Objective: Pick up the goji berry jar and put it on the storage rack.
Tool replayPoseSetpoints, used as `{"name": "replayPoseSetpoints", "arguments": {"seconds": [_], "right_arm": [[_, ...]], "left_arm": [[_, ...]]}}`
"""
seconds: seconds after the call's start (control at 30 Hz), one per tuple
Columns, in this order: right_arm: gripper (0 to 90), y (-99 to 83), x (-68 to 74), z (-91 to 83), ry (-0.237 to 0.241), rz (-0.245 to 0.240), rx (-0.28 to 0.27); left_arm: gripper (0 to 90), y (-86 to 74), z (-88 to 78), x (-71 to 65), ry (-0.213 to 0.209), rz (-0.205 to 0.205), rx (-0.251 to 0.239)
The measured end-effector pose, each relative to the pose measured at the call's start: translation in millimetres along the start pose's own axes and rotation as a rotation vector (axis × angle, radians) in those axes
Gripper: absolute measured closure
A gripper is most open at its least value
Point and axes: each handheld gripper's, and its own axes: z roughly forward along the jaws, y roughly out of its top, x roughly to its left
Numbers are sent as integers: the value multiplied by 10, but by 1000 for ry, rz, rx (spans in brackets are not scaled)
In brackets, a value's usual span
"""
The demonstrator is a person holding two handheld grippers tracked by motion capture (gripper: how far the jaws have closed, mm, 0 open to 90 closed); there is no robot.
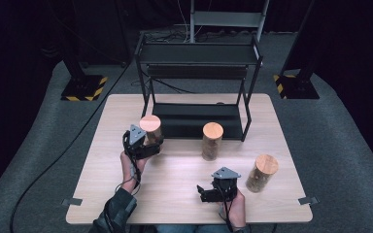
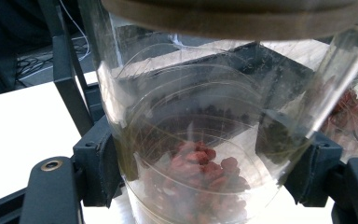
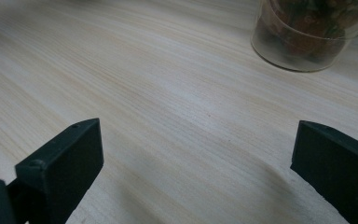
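Note:
Three clear jars with round wooden lids stand on the pale wooden table (image 1: 175, 184). My left gripper (image 1: 150, 141) is shut on the left jar (image 1: 150, 123), in front of the black rack's left leg. In the left gripper view my gripper (image 2: 205, 175) has its pads (image 2: 100, 163) pressed on both sides of this jar (image 2: 200, 116), which holds red dried pieces at the bottom. My right gripper (image 1: 203, 192) rests low near the front edge, pointing left, jaws wide open. In its own view my right gripper (image 3: 200, 163) has bare tabletop between its fingers (image 3: 65, 163).
A black two-level metal rack (image 1: 199, 56) stands at the table's back. The middle jar (image 1: 212, 141) is before the rack's lower shelf, the right jar (image 1: 262, 172) beside my right hand. A jar's base (image 3: 307, 37) shows ahead of the right gripper. Another jar (image 2: 354, 116) shows behind the held one.

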Motion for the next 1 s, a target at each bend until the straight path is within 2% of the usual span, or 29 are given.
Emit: {"name": "replayPoseSetpoints", "arguments": {"seconds": [1.0], "right_arm": [[12, 0, 1, -1, -3, -1, -1]], "left_arm": [[245, 102, 155, -18, -10, 18, -10]]}}
